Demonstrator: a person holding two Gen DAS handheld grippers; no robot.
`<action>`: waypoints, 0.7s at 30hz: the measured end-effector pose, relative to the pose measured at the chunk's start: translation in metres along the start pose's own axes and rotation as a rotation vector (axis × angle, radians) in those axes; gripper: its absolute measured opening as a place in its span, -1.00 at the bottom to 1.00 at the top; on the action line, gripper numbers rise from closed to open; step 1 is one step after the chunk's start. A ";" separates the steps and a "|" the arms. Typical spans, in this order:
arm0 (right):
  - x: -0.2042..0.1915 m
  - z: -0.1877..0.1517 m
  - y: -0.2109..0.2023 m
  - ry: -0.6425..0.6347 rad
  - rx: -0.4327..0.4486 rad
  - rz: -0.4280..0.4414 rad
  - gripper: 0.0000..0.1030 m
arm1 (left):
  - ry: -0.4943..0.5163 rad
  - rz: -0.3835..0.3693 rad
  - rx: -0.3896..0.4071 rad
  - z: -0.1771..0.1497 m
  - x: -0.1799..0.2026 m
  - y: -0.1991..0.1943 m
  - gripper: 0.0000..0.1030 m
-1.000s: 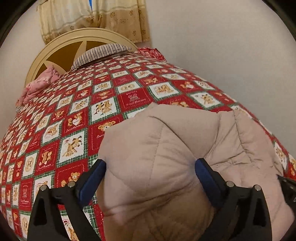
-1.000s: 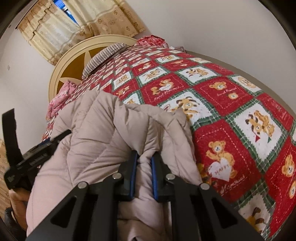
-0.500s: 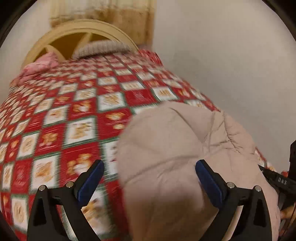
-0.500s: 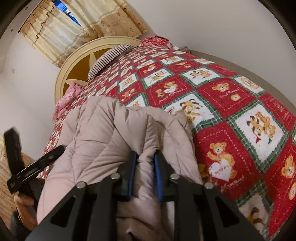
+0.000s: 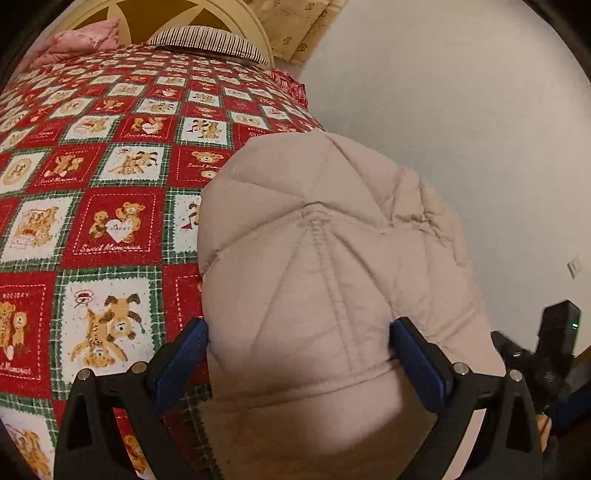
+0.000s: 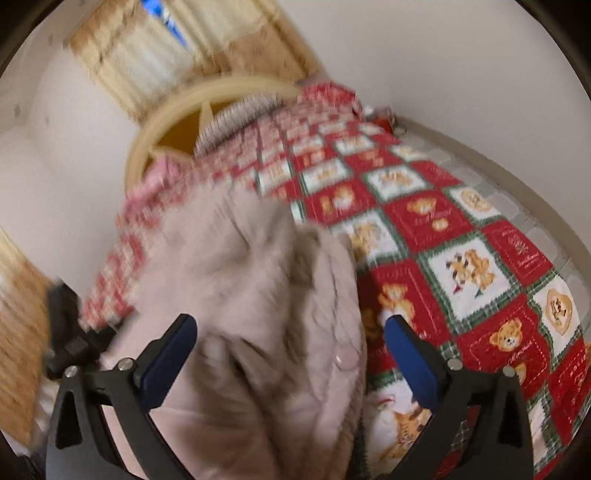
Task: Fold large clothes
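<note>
A beige quilted puffer jacket [image 5: 325,266] lies bunched at the near edge of the bed; it also shows, blurred, in the right wrist view [image 6: 251,295]. My left gripper [image 5: 299,343] is open, its blue pads on either side of the jacket's near end without pinching it. My right gripper [image 6: 290,339] is open wide over the jacket, holding nothing. The other gripper shows as a dark shape at the right edge of the left wrist view [image 5: 554,339] and at the left edge of the right wrist view [image 6: 70,332].
The bed carries a red, green and white teddy-bear quilt [image 5: 92,184]. A cream headboard [image 5: 184,14], a striped pillow [image 5: 207,38] and a pink cushion [image 5: 81,40] are at the far end. A white wall [image 5: 461,129] runs along the bed's right side.
My right gripper was shut on a fold of the jacket and has opened wide and let it go. The left gripper has swung right, staying open. The right view is now blurred by motion.
</note>
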State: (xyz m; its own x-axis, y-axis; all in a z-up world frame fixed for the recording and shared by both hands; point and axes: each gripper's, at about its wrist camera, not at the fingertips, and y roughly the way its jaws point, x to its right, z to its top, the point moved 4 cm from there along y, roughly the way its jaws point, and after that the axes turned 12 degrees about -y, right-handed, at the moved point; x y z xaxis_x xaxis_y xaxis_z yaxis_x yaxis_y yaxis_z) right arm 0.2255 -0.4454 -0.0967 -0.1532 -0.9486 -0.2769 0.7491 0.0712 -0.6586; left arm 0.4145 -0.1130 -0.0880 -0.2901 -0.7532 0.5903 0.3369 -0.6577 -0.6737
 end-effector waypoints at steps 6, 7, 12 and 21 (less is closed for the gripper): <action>0.026 -0.022 0.047 0.173 -0.085 0.224 1.00 | -0.011 -0.036 -0.030 -0.004 -0.012 -0.004 0.94; 0.029 -0.026 0.049 0.190 -0.083 0.255 1.00 | -0.033 -0.046 -0.039 -0.005 -0.015 -0.003 0.94; 0.018 -0.024 0.053 0.092 -0.114 0.281 1.00 | -0.204 -0.143 -0.100 -0.019 -0.032 0.012 0.98; 0.005 -0.015 0.073 0.021 -0.127 0.323 0.88 | -0.176 -0.302 -0.197 -0.012 -0.018 0.035 0.98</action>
State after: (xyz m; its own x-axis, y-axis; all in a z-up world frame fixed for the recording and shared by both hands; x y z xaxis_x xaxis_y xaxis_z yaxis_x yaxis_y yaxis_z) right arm 0.2703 -0.4400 -0.1568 0.0642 -0.8643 -0.4988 0.6753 0.4057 -0.6160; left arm 0.4207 -0.1226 -0.1273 -0.1857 -0.5251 0.8305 0.0768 -0.8504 -0.5205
